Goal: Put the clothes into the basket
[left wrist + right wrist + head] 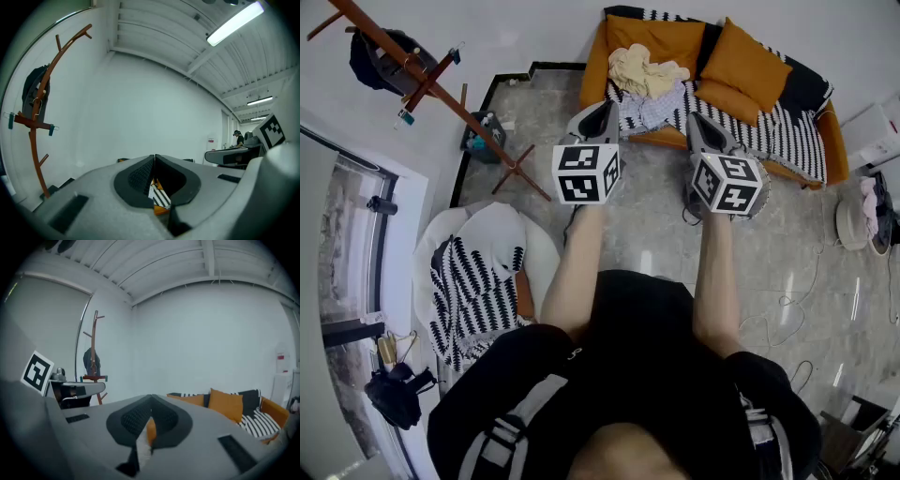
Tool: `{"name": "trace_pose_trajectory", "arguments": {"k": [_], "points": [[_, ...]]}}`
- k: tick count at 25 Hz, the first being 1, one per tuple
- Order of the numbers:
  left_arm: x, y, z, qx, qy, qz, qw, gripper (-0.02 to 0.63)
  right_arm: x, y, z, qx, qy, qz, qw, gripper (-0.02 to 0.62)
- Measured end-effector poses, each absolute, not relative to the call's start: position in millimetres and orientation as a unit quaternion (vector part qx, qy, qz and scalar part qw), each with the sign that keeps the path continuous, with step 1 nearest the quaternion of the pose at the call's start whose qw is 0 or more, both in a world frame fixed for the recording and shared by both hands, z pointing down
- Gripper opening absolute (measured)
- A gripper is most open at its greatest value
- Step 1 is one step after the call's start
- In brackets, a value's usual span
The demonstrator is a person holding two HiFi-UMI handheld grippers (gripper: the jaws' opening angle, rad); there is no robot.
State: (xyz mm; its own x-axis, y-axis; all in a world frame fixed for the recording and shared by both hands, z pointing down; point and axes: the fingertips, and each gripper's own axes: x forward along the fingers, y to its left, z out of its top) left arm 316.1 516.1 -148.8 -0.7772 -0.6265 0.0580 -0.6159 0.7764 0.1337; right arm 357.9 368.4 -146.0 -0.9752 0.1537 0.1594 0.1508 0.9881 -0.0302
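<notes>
- Clothes (649,75) lie in a cream and pale heap on the sofa (787,131), against the orange cushions (750,61).
- I hold the left gripper (607,111) out over the floor (656,225), jaws together with nothing between them.
- My right gripper (696,122) is beside it, jaws pressed together and empty; both point toward the sofa.
- Coat rack (422,75) stands off to the left.

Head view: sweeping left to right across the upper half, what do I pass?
coat rack → left gripper → clothes pile on the sofa → right gripper
</notes>
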Motion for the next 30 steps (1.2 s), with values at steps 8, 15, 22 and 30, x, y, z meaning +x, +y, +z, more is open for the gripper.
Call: {"name": "trace_pose_trajectory", "arguments": {"k": [8, 15, 22, 30], "points": [[318.6, 508.1, -143.4, 0.358, -0.930, -0.058, 0.055, 0.012, 360.7, 361.8, -142.9, -0.047, -0.995, 0.008, 0.088, 0.012], [311.2, 514.1, -142.1, 0.358, -0.930, -0.053, 0.065, 0.012, 356.9, 367.2, -148.8, -0.061, -0.994, 0.007, 0.090, 0.012], [292.4, 520.3, -146.4, 0.351, -0.933, -0.055, 0.060, 0.012, 342.3, 360.7, -154.7, -0.053, -0.995, 0.000, 0.081, 0.012], [266.4, 517.5, -146.3, 0.349, -0.935, -0.049, 0.040, 0.012, 310.0, 370.6, -160.6, -0.090, -0.995, -0.009, 0.042, 0.012]]}}
